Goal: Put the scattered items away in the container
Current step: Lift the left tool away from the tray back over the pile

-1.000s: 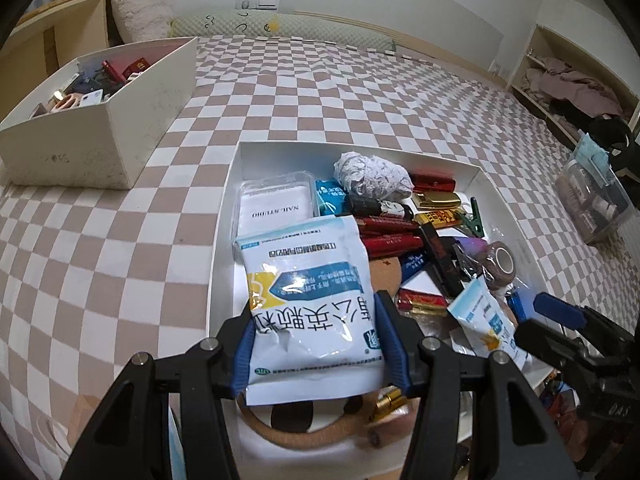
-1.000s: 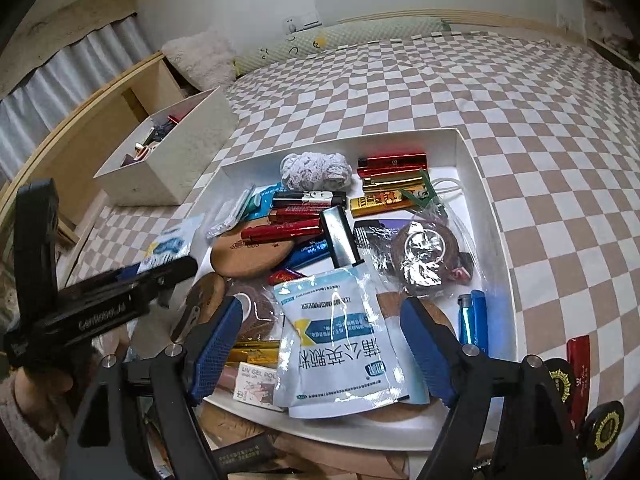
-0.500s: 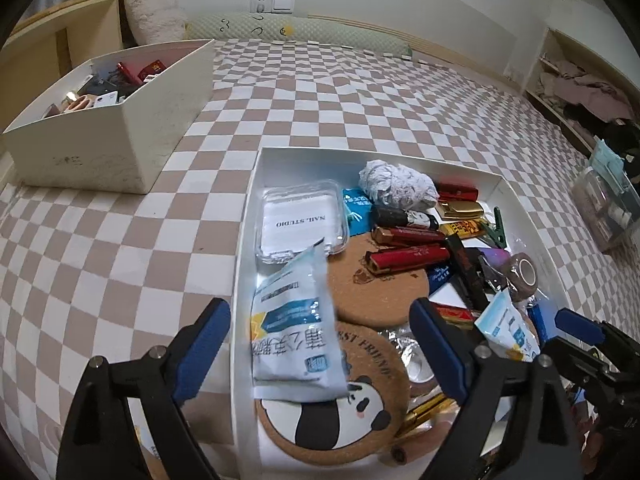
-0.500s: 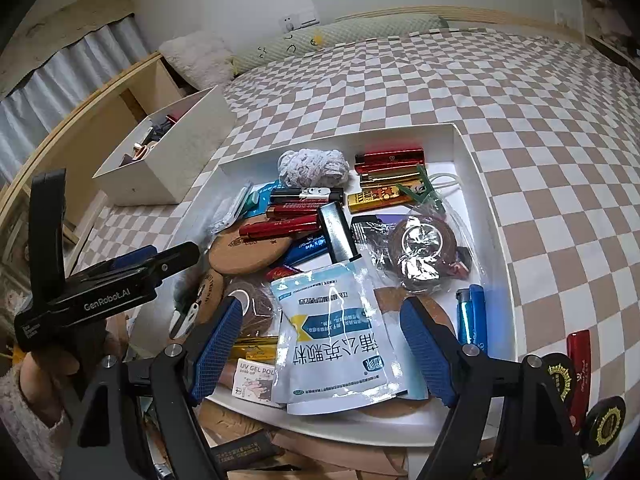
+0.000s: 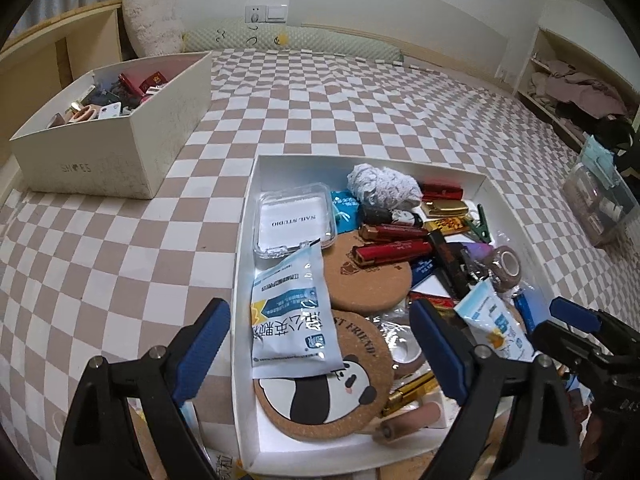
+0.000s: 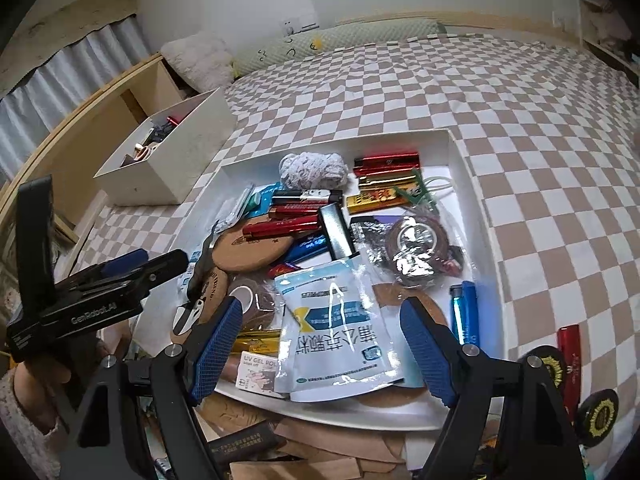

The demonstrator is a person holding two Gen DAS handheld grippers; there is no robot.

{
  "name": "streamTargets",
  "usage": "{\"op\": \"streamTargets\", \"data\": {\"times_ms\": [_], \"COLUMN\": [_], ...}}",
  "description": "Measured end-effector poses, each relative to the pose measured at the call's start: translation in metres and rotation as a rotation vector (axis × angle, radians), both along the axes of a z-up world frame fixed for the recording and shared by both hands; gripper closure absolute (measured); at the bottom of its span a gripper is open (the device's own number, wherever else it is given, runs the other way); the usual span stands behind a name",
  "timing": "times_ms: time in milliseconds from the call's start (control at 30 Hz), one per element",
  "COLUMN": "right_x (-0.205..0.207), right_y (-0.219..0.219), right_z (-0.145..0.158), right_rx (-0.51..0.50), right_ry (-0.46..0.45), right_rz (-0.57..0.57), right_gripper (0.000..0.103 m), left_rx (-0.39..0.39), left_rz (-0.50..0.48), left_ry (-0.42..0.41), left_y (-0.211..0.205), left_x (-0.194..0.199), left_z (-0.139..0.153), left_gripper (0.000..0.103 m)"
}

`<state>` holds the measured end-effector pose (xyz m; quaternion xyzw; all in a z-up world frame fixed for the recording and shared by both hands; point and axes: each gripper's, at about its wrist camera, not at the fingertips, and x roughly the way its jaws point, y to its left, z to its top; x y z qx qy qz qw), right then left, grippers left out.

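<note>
A shallow white tray [image 5: 245, 240] on the checkered bed holds several small items. A white-and-blue sachet [image 5: 290, 312] lies at the tray's left side, partly on a panda cork coaster [image 5: 324, 396]. My left gripper [image 5: 320, 344] is open and empty, hovering over the tray's near left corner. My right gripper [image 6: 324, 344] is open above a second white-and-blue sachet [image 6: 340, 332] that lies in the tray [image 6: 468, 176]. The right gripper shows at the right edge of the left wrist view [image 5: 576, 336].
A cream shoe box [image 5: 120, 136] with small items stands at the far left. A red tube [image 6: 570, 356] and black round badges [image 6: 598, 412] lie outside the tray at the right. Brown paper pieces [image 6: 320, 448] lie in front of the tray. A clear bin [image 5: 600, 208] sits far right.
My left gripper opened and let go of the sachet, which now lies in the tray's left side. The left gripper pulled back a little. My right gripper stayed open over the other sachet.
</note>
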<state>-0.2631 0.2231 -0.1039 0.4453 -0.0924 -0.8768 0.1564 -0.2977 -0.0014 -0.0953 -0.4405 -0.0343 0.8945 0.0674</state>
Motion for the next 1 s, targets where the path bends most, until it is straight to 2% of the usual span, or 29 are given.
{"op": "streamTargets", "data": {"times_ms": [267, 300, 367, 467, 733, 1000], "right_x": [0.009, 0.011, 0.016, 0.023, 0.042, 0.063], "right_y": [0.009, 0.01, 0.011, 0.01, 0.014, 0.018], "right_z": [0.015, 0.016, 0.019, 0.022, 0.023, 0.03], "right_rx": [0.041, 0.048, 0.067, 0.098, 0.123, 0.151], "right_ry": [0.036, 0.044, 0.071, 0.102, 0.105, 0.11], "right_rz": [-0.036, -0.043, -0.054, -0.053, -0.06, -0.063], "right_gripper": [0.022, 0.019, 0.0, 0.0, 0.0, 0.0], "left_rx": [0.002, -0.003, -0.005, -0.002, -0.021, -0.004], "left_rz": [-0.001, -0.001, 0.001, 0.005, 0.007, 0.011], "left_ry": [0.026, 0.031, 0.037, 0.044, 0.072, 0.082], "left_y": [0.003, 0.003, 0.003, 0.003, 0.007, 0.009], "left_x": [0.017, 0.02, 0.025, 0.033, 0.058, 0.079], "left_z": [0.016, 0.018, 0.021, 0.027, 0.035, 0.04], "left_gripper": [0.0, 0.0, 0.0, 0.0, 0.0, 0.0]}}
